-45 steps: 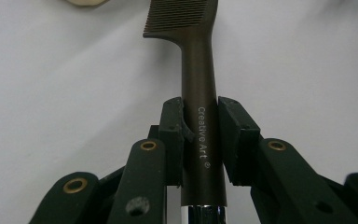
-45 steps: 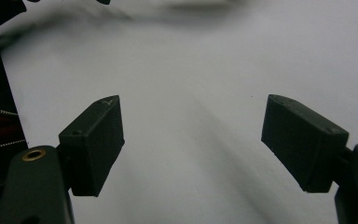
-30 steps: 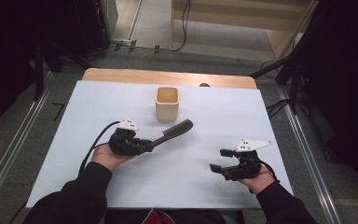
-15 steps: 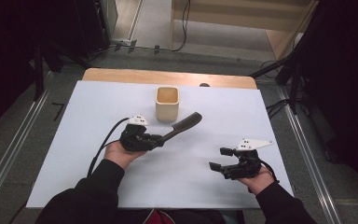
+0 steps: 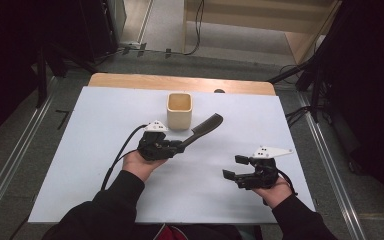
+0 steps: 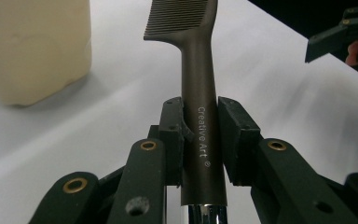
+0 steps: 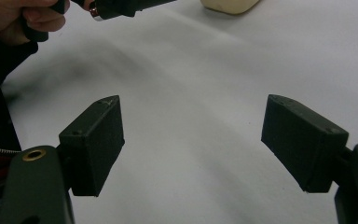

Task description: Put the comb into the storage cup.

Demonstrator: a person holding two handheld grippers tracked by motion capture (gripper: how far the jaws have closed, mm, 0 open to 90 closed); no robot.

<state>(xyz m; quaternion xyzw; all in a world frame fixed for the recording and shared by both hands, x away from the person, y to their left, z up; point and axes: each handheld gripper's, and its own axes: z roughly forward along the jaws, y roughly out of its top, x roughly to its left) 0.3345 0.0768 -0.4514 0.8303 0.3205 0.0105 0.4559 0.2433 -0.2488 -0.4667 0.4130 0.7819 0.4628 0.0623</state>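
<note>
My left fingers (image 6: 200,140) are clamped on the handle of a dark comb (image 6: 196,88), one pad pressing each side just above the chrome end; in the high view the left gripper (image 5: 182,146) sits a little inward of the tabletop's (image 5: 105,115) middle, toward the far edge. The comb (image 5: 202,131) sticks out from the grip, its toothed head raised off the surface and angled toward the far right corner. Just beside the comb head, on its left, stands a cream square cup (image 5: 180,110), upright and close to the far edge; I see it (image 6: 35,46) pale and blurred in the left gripper view. My right fingers (image 7: 191,144) stand wide apart with nothing between them, bare white tabletop under them. The right gripper (image 5: 235,167) rests near the right-hand near corner, well apart from the comb and cup.
</note>
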